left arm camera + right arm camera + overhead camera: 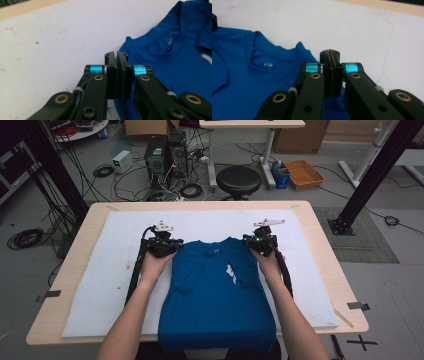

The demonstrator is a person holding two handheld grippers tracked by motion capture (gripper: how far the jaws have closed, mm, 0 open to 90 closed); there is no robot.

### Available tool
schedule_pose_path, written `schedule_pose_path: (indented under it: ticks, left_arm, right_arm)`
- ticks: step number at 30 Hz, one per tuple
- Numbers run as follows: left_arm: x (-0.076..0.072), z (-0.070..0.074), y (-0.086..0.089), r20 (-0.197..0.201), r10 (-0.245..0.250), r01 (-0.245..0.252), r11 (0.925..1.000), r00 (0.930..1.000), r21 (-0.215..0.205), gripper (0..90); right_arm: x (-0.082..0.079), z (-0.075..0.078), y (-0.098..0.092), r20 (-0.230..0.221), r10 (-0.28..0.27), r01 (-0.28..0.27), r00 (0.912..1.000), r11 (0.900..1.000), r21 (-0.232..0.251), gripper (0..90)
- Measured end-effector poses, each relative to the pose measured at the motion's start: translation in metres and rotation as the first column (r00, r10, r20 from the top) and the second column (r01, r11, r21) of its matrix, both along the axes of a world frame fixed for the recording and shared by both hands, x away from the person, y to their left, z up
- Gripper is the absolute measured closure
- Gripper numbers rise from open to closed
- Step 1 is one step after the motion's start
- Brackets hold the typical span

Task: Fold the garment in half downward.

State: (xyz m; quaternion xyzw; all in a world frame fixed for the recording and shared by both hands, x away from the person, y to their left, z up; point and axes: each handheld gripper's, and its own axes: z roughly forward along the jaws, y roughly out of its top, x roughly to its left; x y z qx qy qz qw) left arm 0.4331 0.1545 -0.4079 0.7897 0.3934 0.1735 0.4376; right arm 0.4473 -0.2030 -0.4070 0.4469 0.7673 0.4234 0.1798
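Both tools pinch a blue T-shirt (pixel 217 295) whose white print is unreadable.

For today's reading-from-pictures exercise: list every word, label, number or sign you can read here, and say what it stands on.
None can be read.
White print on the blue T-shirt front: partly covered by a folded sleeve, too blurred.
Small white mark inside the collar: a logo, no readable letters.

Grey floor (pixel 380 285), black stool (pixel 238 181), tangled cables (pixel 125 180).
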Motion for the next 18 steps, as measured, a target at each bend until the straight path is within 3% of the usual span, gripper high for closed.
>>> schedule_pose_path:
  ticks: [6,8,10,11,12,15,18]
  left_arm:
    - [-0.03,0.016,-0.002,0.063,-0.066,0.065,0.9978,0.9958,0.015,86.6]
    - [-0.042,0.019,-0.002,0.083,-0.091,0.089,0.9955,0.9923,0.033,86.6]
    - [-0.056,0.022,-0.001,0.115,-0.119,0.114,0.9925,0.9863,0.044,86.6]
    - [-0.063,0.023,-0.001,0.129,-0.133,0.129,0.9907,0.9827,0.044,86.6]
    - [-0.072,0.023,-0.001,0.144,-0.145,0.14,0.9892,0.979,0.042,86.6]
    - [-0.099,0.022,0.001,0.184,-0.201,0.193,0.9792,0.9622,0.063,86.6]
    - [-0.125,0.017,0.005,0.205,-0.276,0.259,0.9602,0.9391,0.106,86.5]
  right_arm:
    - [-0.029,0.009,-0.01,0.038,0.023,-0.025,0.999,0.998,0.051,90.0]
    - [-0.047,0.015,-0.013,0.074,0.05,-0.054,0.996,0.997,0.052,90.0]
    - [-0.053,0.017,-0.013,0.083,0.064,-0.068,0.9944,0.997,0.045,90.0]
    - [-0.069,0.02,-0.014,0.103,0.087,-0.09,0.9909,0.995,0.034,90.0]
    - [-0.069,0.02,-0.014,0.103,0.087,-0.09,0.9909,0.995,0.034,90.0]
    - [-0.095,0.02,-0.019,0.127,0.111,-0.115,0.9857,0.993,0.024,90.0]
    - [-0.125,0.015,-0.025,0.134,0.144,-0.144,0.9806,0.99,-0.004,90.0]
